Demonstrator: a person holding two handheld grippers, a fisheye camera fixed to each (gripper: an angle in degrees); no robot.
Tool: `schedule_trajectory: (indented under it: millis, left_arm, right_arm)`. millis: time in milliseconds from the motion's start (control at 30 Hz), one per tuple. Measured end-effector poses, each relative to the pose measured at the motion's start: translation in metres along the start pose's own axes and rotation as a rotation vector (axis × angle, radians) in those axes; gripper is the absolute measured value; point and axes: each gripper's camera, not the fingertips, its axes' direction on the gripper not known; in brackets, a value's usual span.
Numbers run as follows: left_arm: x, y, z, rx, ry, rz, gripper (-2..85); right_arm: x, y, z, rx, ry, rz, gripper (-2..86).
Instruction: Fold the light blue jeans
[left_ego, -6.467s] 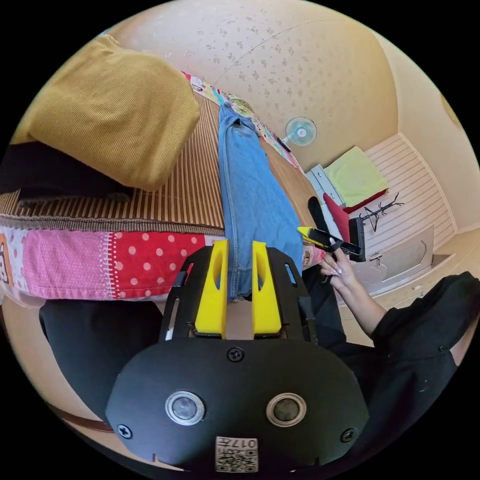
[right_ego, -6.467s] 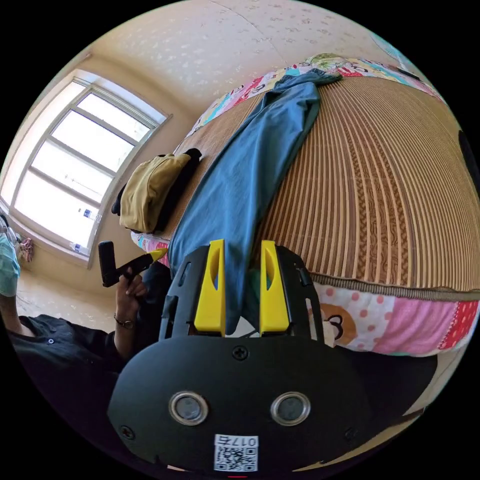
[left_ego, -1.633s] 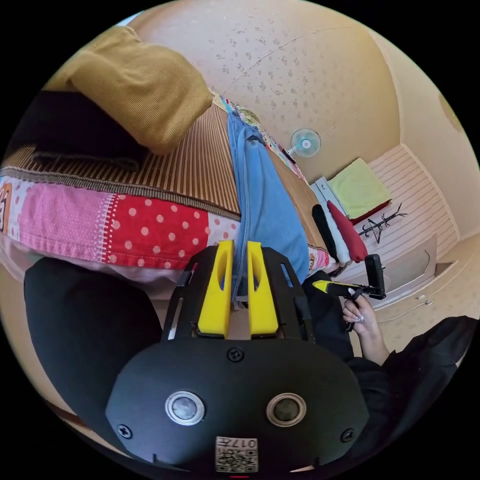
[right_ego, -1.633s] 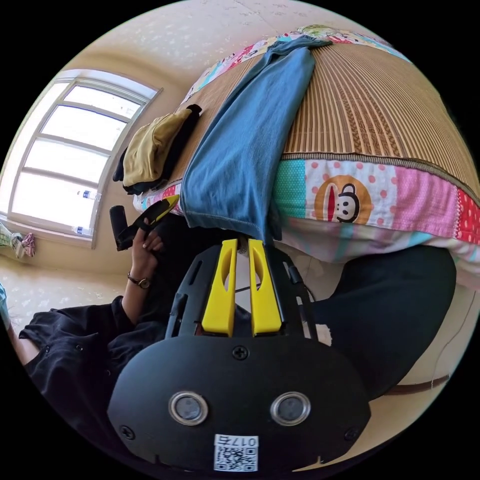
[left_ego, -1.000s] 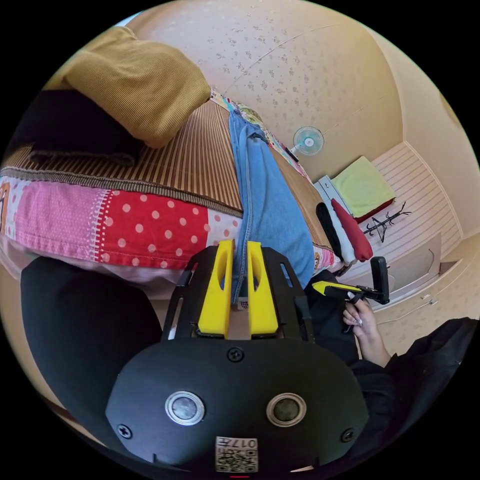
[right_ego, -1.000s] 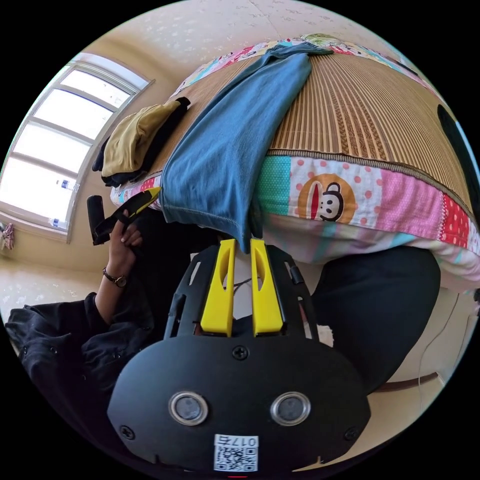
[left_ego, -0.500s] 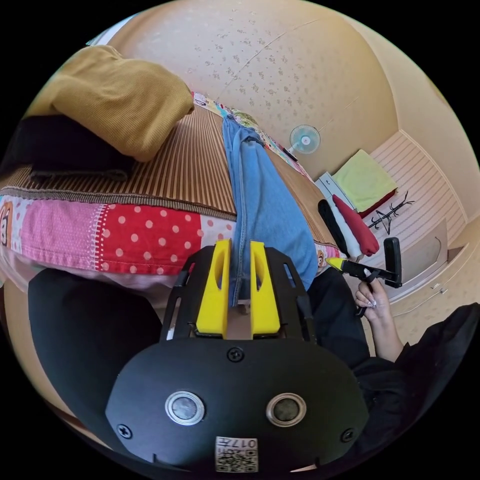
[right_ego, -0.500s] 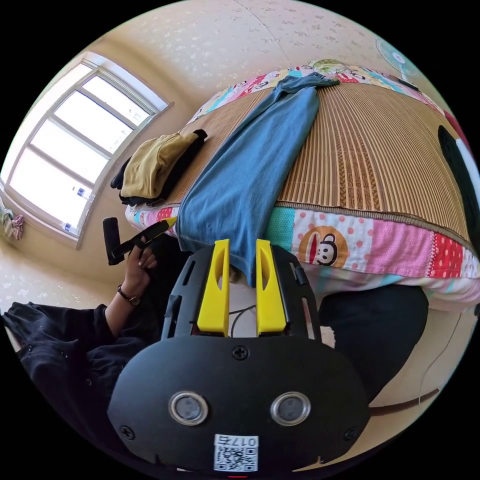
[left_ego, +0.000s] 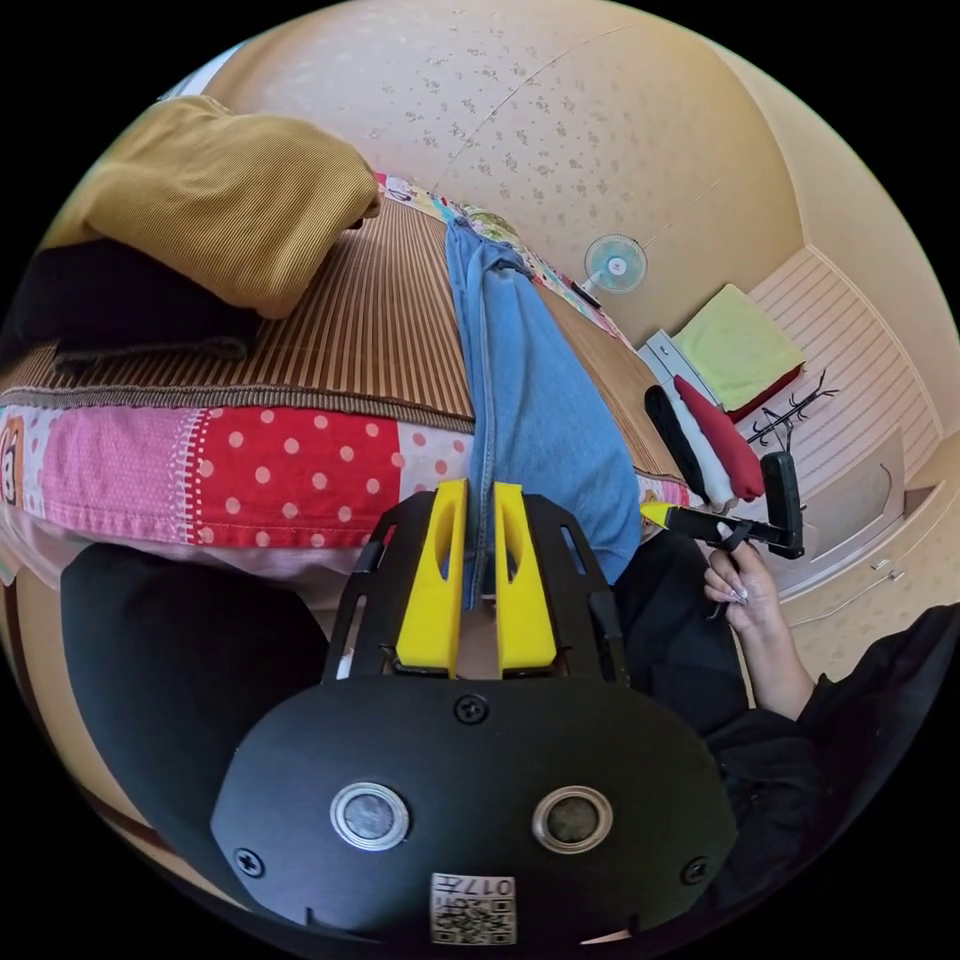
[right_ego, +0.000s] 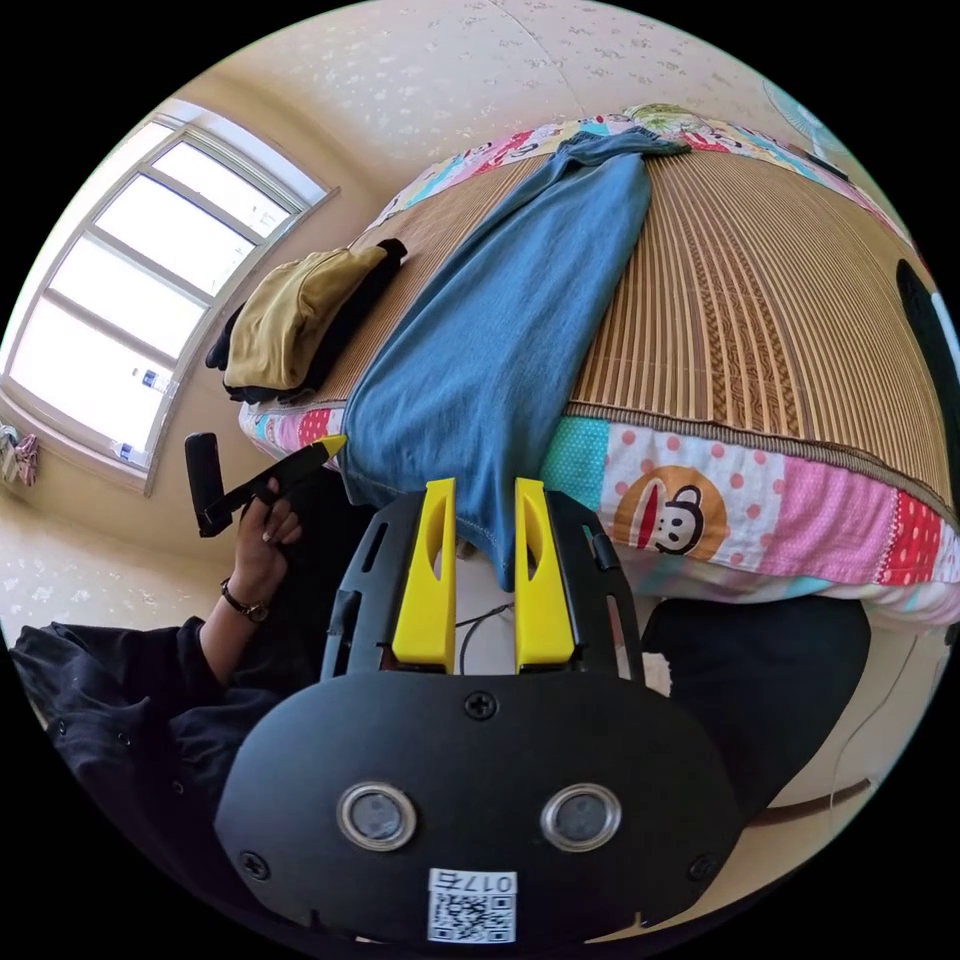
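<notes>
Jeans: the light blue jeans (left_ego: 525, 400) lay lengthwise on the striped mat (left_ego: 390, 320), one end far across the bed and the near end draped over the patchwork edge (left_ego: 300, 470) toward you.
Left gripper: your left gripper (left_ego: 478, 495) had its 2 yellow jaws close together with the near hem edge running between them; they looked clamped on the denim.
Right gripper: your right gripper (right_ego: 482, 492) had its jaws spread wider, and the hem corner (right_ego: 500, 560) hung in the gap. You could not tell from these views whether either jaw pressed it.
Hands: your right hand (left_ego: 740, 600) held its tool just beside the far hem corner; your left hand (right_ego: 262, 530) did the same on its side.
Stage: I judged the first fold not yet made, with both hem corners being taken.
Nearby: a mustard garment (left_ego: 220, 190) sat on dark clothes (left_ego: 120, 310) at one side of the mat, well apart from the jeans.
Risk 1: if you had lifted with only 1 corner truly pinched, the hem would likely have sagged and twisted.
Risk 2: heavy denim could have slid off the bed edge once the grip slackened.
Risk 3: uneven pulls would probably have skewed the legs on the mat.
</notes>
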Motion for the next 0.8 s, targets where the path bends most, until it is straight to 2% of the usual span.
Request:
schedule_trajectory:
  millis: [267, 600, 800]
  left_arm:
    - [-0.002, -0.005, -0.001, 0.009, -0.006, 0.001, 5.1]
    - [-0.007, -0.013, 0.000, 0.010, 0.013, 0.000, 3.5]
    - [-0.008, -0.020, -0.001, 0.024, -0.006, 0.000, 4.4]
  right_arm:
    - [0.004, 0.004, -0.008, 0.045, 0.024, 0.004, 8.1]
    - [0.014, 0.002, -0.002, 0.000, 0.059, 0.014, 4.2]
    - [0.025, 0.002, -0.010, 0.056, 0.036, 0.056, 7.2]
